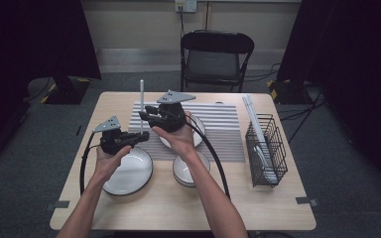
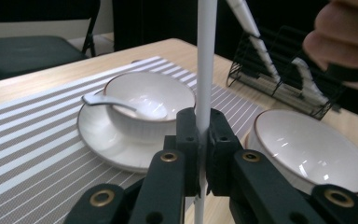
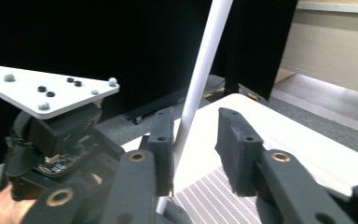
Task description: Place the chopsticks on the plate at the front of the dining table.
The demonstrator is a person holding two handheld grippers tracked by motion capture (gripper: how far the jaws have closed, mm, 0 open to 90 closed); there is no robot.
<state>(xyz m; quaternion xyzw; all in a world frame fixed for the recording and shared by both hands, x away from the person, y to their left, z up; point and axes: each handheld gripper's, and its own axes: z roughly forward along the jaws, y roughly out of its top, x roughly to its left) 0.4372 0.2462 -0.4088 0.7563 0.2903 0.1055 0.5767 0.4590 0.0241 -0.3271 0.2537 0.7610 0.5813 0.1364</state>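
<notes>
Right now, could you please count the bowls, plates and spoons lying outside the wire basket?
Bowls: 2, stacked bowl, lone bowl
Plates: 2, small plate, large plate
Spoons: 1, spoon
Total: 5

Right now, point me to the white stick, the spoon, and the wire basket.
white stick (image 2: 205, 70): left gripper view, on its shaft above the closed jaws.
spoon (image 2: 121, 106): left gripper view, on its handle where it crosses the bowl's rim.
wire basket (image 1: 277, 148): high view, on its right wall.
</notes>
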